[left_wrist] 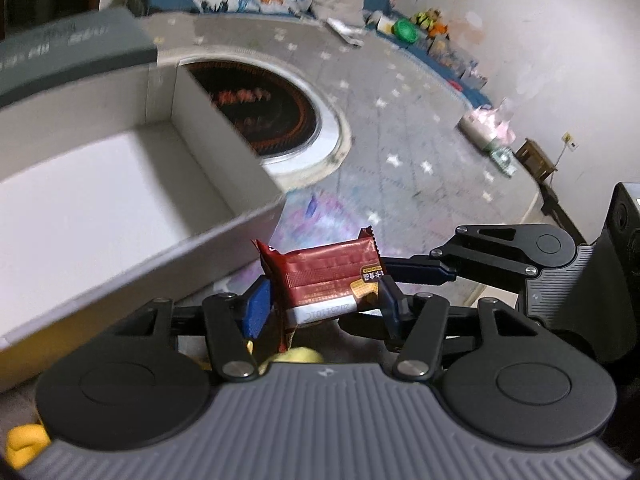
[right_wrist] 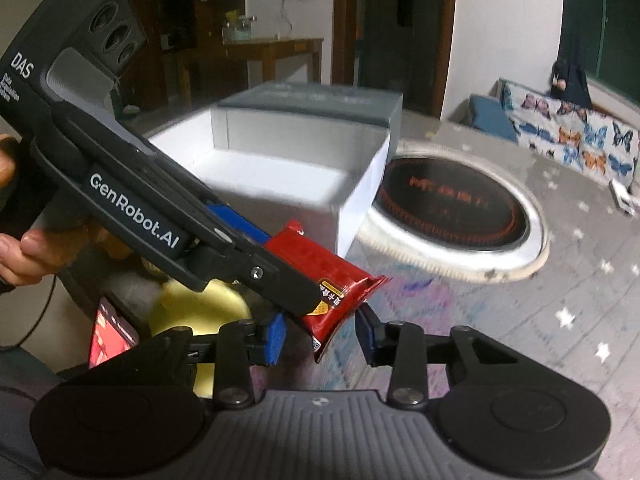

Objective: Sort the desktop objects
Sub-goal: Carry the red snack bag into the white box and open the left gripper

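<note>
Our left hand-held gripper point(left_wrist: 324, 300) squeezes a red snack pack point(left_wrist: 326, 276). Our right hand-held gripper point(right_wrist: 322, 338) is open. A white box point(left_wrist: 100, 200) sits at ten o'clock.

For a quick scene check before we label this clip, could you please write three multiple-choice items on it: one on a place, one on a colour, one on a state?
1. Where is the snack packet?
A. Lying in the box
B. Between the left gripper's fingers, off the table
C. On the round cooktop

2. What colour is the inside of the open box?
A. White
B. Green
C. Orange

3. How does the right gripper stand?
A. Shut on the packet
B. Shut on nothing
C. Open, its pads either side of the packet's end

Answers:
1 B: the left gripper clamps the packet, seen in both views.
2 A: the box floor and walls are white.
3 C: the right wrist view shows gaps between its blue pads and the wrapper.
</note>
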The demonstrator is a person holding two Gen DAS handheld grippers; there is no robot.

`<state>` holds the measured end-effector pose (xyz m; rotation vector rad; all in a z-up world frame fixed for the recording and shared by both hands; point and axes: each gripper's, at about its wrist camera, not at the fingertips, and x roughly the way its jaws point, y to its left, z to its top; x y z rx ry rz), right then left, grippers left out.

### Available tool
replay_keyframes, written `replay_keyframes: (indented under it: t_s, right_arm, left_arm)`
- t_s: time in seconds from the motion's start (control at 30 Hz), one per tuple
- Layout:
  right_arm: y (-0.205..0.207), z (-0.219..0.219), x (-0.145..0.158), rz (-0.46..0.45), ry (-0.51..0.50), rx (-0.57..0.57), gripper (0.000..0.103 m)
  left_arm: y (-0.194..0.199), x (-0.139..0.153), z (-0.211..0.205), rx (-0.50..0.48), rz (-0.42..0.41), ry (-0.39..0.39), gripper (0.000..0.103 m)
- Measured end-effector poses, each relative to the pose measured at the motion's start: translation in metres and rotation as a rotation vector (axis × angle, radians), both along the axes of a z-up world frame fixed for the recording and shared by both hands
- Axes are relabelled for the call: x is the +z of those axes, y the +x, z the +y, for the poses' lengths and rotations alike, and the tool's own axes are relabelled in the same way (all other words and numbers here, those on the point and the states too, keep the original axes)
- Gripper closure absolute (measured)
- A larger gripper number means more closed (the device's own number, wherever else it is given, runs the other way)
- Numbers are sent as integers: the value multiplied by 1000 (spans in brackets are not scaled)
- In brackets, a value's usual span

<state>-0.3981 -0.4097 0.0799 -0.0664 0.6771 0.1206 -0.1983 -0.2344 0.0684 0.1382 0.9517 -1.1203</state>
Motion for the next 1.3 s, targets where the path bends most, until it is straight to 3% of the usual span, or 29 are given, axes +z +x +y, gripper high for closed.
replay_keyframes:
  t_s: [0.27, 0.53, 0.9, 1.2, 1.3]
  right_arm:
    - [9, 17, 36, -83, -57, 38, 66]
    - [83, 33, 48, -115, -63, 137, 66]
    - [196, 47, 11, 55, -12, 210, 66]
    - [233, 49, -24, 218, -45, 205, 65]
    - [233, 47, -23, 238, -43, 202, 63]
  left_arm:
    - [4, 42, 19, 54, -91, -88, 46]
    - [57, 57, 41, 193, -115, -96, 46]
    - [141, 17, 47, 316, -49, 12, 46]
    - [176, -21, 39, 343, 61, 70, 46]
    - [181, -27, 38, 354, 79, 80, 46]
